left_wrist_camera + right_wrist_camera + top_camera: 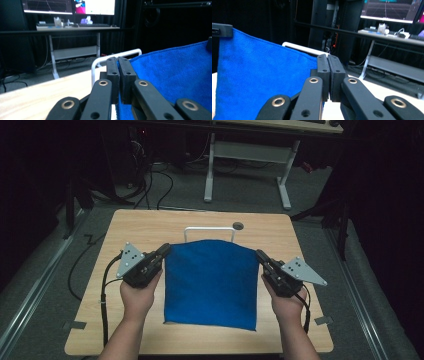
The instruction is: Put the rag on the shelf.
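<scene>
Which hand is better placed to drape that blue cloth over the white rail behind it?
Neither clearly: left gripper and right gripper each pinch a top corner of the blue cloth, level with each other, just before the white rail. Likely both move together.

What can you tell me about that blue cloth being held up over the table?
The blue cloth looks like soft, fuzzy terry towel, plain and rectangular. The left gripper and right gripper each pinch a top corner, stretching the upper edge fairly taut. It slopes down toward the person, its lower edge at the wooden table, before a white rack.
</scene>
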### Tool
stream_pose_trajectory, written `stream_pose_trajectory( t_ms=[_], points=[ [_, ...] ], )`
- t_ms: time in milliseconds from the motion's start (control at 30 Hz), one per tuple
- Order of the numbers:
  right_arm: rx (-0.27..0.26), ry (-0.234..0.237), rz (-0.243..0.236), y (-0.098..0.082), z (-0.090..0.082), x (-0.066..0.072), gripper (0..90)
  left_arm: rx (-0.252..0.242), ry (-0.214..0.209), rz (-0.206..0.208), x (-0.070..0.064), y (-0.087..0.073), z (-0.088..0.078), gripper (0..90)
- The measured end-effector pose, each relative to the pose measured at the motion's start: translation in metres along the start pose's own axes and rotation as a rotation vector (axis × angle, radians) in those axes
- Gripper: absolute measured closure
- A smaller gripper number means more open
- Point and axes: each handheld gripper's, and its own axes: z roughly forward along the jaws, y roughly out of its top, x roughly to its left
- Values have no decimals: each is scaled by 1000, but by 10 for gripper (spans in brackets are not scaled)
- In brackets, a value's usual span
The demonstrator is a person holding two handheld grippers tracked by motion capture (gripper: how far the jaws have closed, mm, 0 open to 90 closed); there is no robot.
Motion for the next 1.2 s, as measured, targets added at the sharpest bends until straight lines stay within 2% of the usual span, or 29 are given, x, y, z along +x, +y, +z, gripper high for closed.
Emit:
stream_pose_trajectory(
  t_ms=[167, 367, 533, 800, 1000, 1067, 1133, 1200],
  points=[
    [-33, 1, -24, 18, 2, -2, 895, -29, 4, 17, 1, 15, 2, 883],
    [-56, -4, -41, 34, 5, -3, 894, -42, 12, 45, 4, 33, 5, 883],
    [-61, -13, -26, 41, 9, -10, 894, -50, 26, 65, 10, 44, 8, 883],
    [-63, -32, -24, 47, 18, -20, 895, -39, 50, 86, 21, 57, 19, 883],
    [-53, -54, -20, 52, 28, -29, 896, -21, 76, 102, 31, 60, 30, 883],
    [-54, -58, -16, 54, 30, -31, 896, -11, 82, 101, 35, 59, 34, 883],
    [-47, -61, -17, 55, 34, -34, 896, -14, 81, 83, 38, 59, 38, 883],
    [-43, -66, -20, 56, 38, -37, 895, -2, 92, 87, 42, 61, 44, 883]
  ],
)
